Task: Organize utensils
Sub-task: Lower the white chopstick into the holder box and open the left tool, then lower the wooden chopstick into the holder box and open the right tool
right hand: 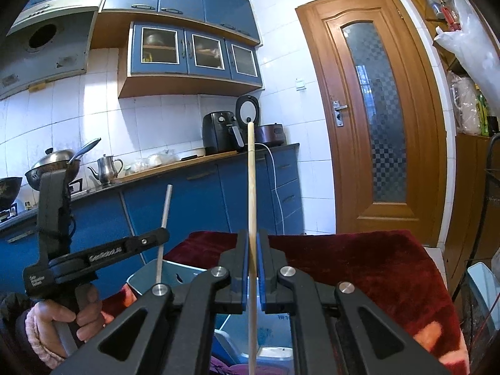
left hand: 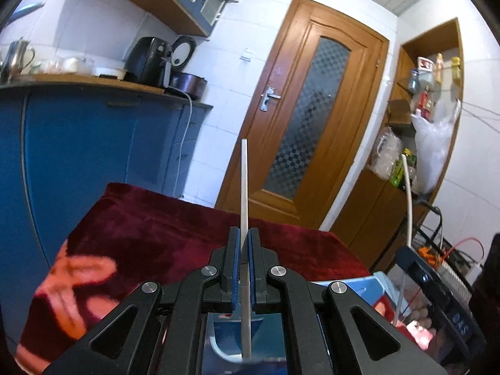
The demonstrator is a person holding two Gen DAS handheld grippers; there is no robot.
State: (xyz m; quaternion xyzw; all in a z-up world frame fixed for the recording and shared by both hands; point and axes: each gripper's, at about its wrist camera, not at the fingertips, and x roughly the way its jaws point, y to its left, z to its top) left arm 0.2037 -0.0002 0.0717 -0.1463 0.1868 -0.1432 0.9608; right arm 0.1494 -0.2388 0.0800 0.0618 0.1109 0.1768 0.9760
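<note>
My left gripper (left hand: 244, 234) is shut on a thin metal utensil handle (left hand: 244, 184) that stands upright between its blue pads. It also shows in the right wrist view (right hand: 164, 209), held over a light blue bin (right hand: 168, 273). My right gripper (right hand: 253, 237) is shut on a long wooden stick (right hand: 251, 175), upright, with its lower end running down over the bin. The bin's rim also shows in the left wrist view (left hand: 365, 284). The utensils' working ends are hidden.
A dark red patterned cloth (left hand: 162, 228) covers the table under both grippers. Blue kitchen cabinets (right hand: 93, 218) and a counter with an air fryer (right hand: 220, 132) and pots stand behind. A wooden door (right hand: 378, 115) and cluttered shelves (left hand: 428, 93) lie to the right.
</note>
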